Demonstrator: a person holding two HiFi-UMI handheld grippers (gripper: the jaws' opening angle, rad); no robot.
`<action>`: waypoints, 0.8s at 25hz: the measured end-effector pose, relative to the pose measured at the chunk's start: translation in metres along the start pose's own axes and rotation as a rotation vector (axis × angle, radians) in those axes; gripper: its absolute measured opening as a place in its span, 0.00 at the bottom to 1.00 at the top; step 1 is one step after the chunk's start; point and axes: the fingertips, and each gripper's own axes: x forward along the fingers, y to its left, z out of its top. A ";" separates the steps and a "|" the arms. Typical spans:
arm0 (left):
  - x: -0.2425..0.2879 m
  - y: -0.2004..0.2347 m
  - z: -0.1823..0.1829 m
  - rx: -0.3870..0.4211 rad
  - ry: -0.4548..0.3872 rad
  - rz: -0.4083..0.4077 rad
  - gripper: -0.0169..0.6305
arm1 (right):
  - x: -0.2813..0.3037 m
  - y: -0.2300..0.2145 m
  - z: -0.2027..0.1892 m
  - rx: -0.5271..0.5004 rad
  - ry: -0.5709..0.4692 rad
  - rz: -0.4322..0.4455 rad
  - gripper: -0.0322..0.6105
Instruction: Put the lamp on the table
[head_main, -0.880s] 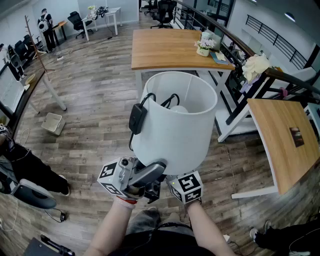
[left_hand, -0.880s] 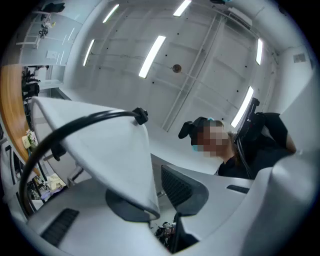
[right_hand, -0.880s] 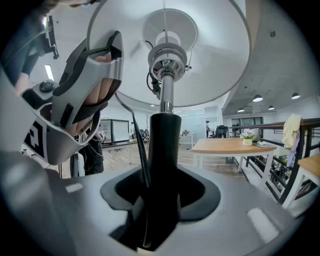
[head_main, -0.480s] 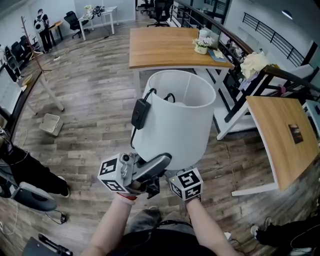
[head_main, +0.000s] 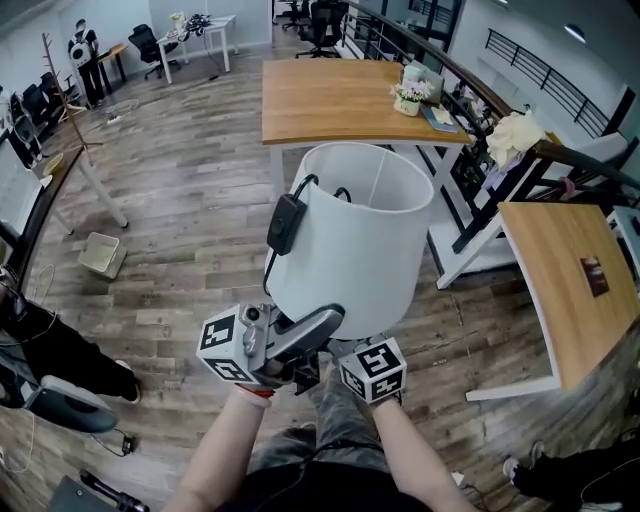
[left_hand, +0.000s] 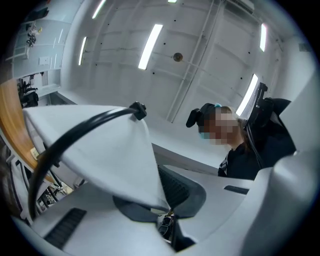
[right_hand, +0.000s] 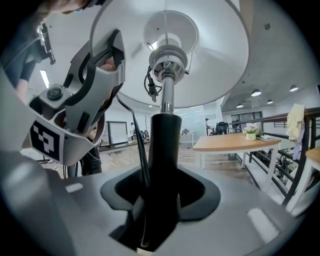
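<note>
Probably light but top-heavy, the lamp handles best by its stiff black stem, clamped in the right tongs; the left tongs pinch its thin, crushable shade.

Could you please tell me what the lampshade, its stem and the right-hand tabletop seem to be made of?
Lampshade: matte white, probably fabric or paper; no glare.
Stem: dull black, perhaps painted metal or plastic.
Tabletop: light wood grain, possibly laminate.

Lamp stem hidden beneath shade in head view, tips of right tongs too, far table clutter perhaps flowers
</note>
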 end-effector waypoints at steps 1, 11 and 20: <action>0.000 0.007 0.002 0.002 0.003 0.002 0.03 | 0.005 -0.004 0.000 0.003 -0.001 0.001 0.37; 0.001 0.099 0.023 0.027 -0.008 0.032 0.04 | 0.070 -0.066 0.006 0.018 0.012 0.032 0.37; 0.014 0.204 0.052 0.032 -0.013 0.085 0.04 | 0.140 -0.139 0.025 0.036 0.032 0.078 0.37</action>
